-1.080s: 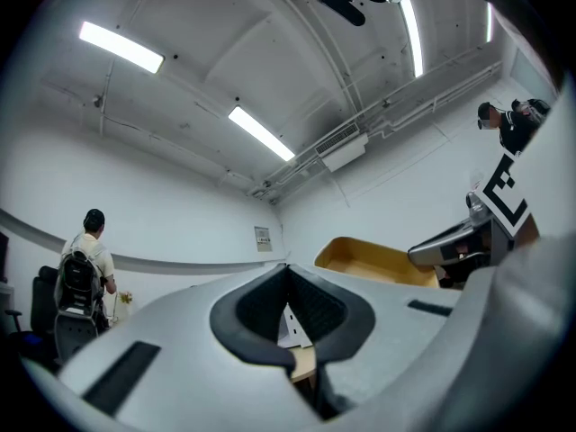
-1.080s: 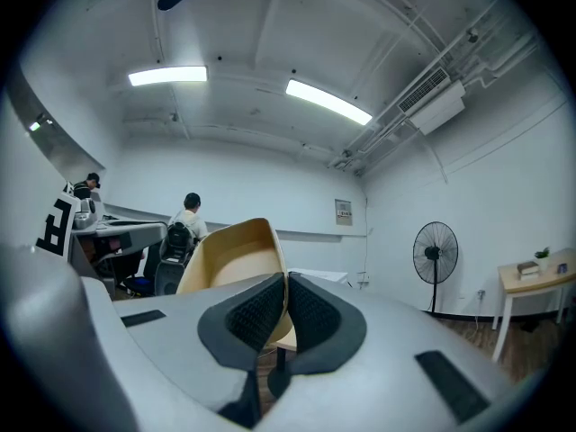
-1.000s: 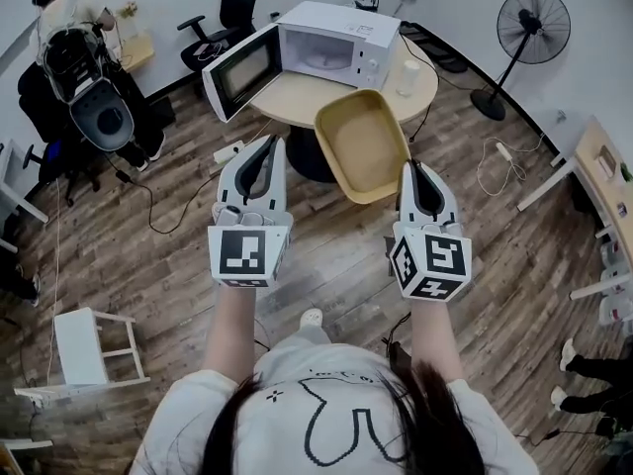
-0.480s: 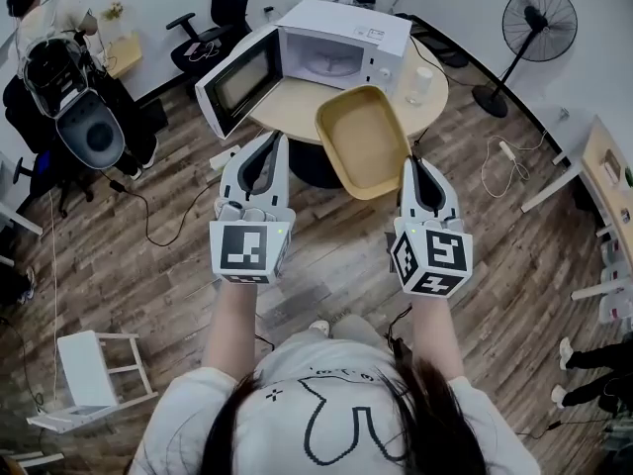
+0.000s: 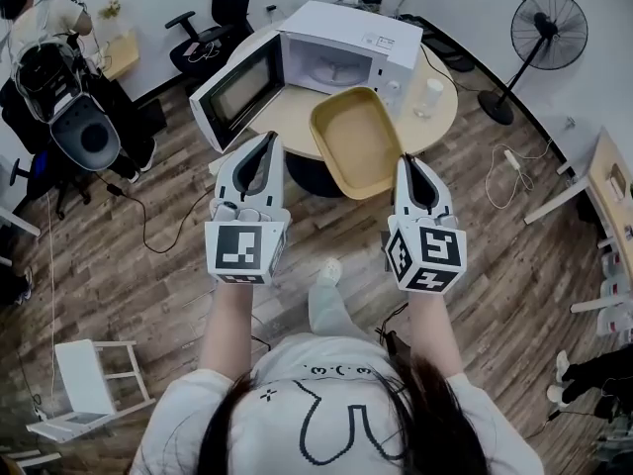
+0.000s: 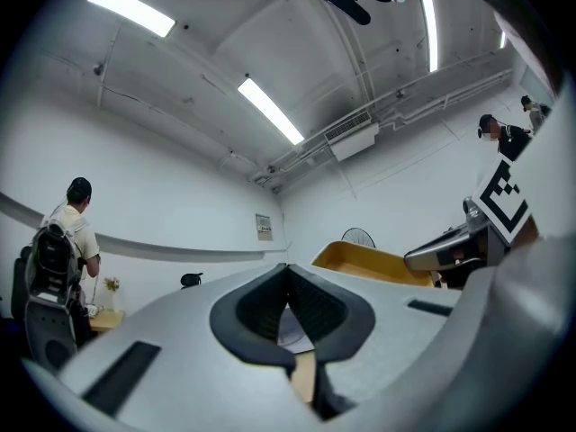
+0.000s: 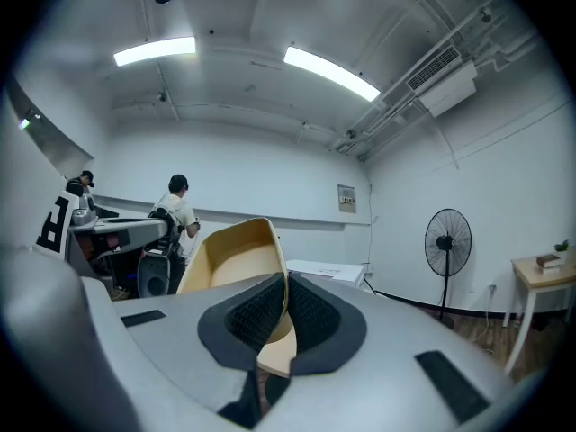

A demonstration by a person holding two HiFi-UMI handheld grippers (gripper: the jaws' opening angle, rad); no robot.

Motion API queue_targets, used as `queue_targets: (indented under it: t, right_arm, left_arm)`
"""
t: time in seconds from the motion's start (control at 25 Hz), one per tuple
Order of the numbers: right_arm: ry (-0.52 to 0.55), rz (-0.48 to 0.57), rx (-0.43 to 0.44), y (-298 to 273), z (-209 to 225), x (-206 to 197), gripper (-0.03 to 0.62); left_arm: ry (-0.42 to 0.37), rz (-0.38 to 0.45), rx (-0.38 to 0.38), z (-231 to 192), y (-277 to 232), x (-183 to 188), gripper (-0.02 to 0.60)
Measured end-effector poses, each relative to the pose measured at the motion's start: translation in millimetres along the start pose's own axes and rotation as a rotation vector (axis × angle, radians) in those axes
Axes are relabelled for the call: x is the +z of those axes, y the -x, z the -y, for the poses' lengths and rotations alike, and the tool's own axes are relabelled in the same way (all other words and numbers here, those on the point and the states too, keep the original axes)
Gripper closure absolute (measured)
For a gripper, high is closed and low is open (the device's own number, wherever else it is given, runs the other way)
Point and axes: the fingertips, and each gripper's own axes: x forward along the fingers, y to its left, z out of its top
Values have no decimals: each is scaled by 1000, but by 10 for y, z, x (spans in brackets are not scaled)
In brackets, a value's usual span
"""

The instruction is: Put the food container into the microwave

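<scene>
The food container [image 5: 358, 142] looked light, stiff and empty, a shallow tray with walls that were probably smooth. Its thin rim was the place to grip. Your right hand-held gripper [image 5: 406, 161] was clenched on the near right rim, jaws almost together, carrying the tray in the air. Your left hand-held gripper [image 5: 269, 139] was closed and empty. Beyond stood the bench [image 5: 287, 107] and the microwave [image 5: 341, 52], its door open.

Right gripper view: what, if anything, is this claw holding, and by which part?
The right claw is shut on the yellow food container, pinching its side wall at the rim. The left claw holds nothing.
</scene>
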Motion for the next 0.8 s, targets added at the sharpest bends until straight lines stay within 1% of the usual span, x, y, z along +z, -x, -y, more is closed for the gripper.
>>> queue_targets:
  t: [0.44, 0.8]
  right_arm:
    - [-47, -14, 17, -1289, 307, -140, 556]
    - [-87, -63, 33, -2423, 628, -348, 556]
  left_arm:
    - [-9, -22, 22, -478, -1082, -410, 574]
    - [6, -50, 40, -872, -2095, -795, 574]
